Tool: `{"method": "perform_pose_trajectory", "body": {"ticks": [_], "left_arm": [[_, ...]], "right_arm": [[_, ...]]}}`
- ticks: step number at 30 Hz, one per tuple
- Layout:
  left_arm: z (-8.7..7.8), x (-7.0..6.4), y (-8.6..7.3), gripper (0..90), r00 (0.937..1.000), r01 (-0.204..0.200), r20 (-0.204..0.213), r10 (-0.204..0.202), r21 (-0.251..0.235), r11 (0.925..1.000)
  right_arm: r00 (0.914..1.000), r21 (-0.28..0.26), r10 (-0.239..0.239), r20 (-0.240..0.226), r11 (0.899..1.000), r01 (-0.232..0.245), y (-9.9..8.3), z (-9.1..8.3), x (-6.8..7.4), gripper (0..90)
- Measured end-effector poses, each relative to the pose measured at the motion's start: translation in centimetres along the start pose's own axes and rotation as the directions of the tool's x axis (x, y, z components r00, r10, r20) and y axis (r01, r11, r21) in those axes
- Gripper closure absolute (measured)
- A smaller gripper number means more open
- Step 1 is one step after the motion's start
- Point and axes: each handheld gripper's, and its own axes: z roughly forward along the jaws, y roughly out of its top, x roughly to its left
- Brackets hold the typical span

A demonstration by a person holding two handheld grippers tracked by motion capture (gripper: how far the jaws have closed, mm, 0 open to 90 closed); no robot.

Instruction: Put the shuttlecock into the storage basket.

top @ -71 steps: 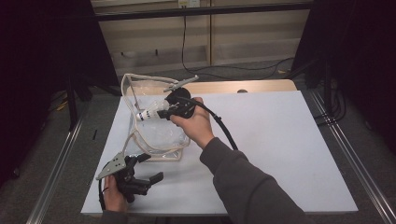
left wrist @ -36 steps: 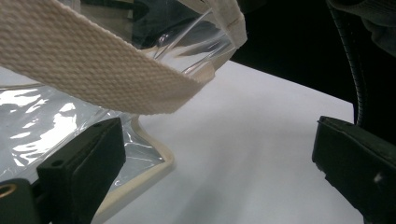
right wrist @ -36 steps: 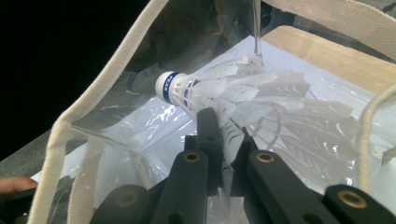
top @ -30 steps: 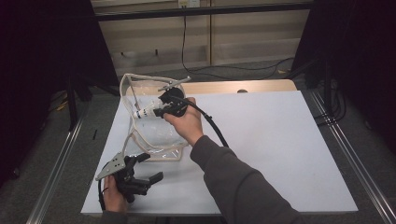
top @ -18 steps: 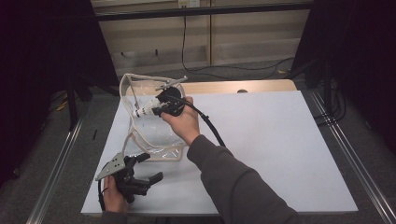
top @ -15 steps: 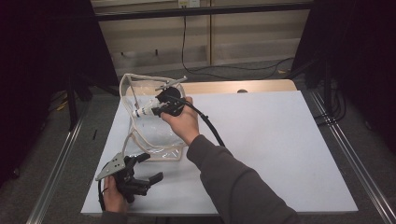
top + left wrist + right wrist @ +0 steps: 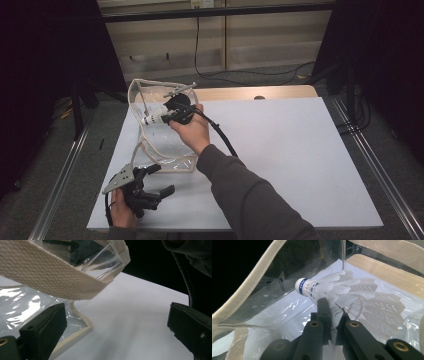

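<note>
The right gripper [image 7: 167,116] is pinching a white feathered shuttlecock with a blue-banded cork tip [image 7: 329,291], its 2 jaws closing narrowly on the feather skirt. It is holding the shuttlecock over the mouth of the clear plastic tote bag with cream fabric trim [image 7: 167,150], with the cork tip pointing toward the bag's far-left wall. In the right gripper view the shuttlecock is sitting inside the bag's rim, with glossy plastic beneath and around it, but it is not yet resting on the bag's floor.

The left gripper [image 7: 157,182] is lying on the white table top [image 7: 300,150] just beside the bag's near corner, its 2 jaws standing wide apart and gripping nothing. In the left gripper view a cream woven strap [image 7: 50,275] of the bag is crossing above those jaws, and the bag's trimmed corner is lying close to 1 of them.

Judging from this, the carrying part is nearly finished: the shuttlecock is already within the bag's opening. What is left appears to be lowering it further, releasing it and withdrawing the right gripper from the bag. Whether other items are lying inside the bag is hard to tell through the reflections.
</note>
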Motion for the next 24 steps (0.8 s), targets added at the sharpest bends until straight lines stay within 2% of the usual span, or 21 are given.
{"method": "perform_pose_trajectory", "body": {"ticks": [10,24], "left_arm": [[0.0,0.0,0.0,2.6,1.0000,0.001,-0.003,-0.001,0.001,1.0000],[0.0,0.0,-0.1,2.5,1.0000,-0.001,0.001,0.001,0.007,1.0000]], "right_arm": [[0.9998,0.025,0.003,0.021,1.000,-0.004,-0.2,1.0,-0.1,87.9],[0.9994,0.026,0.011,0.034,1.000,-0.012,-0.4,2.0,-0.3,87.9]]}}
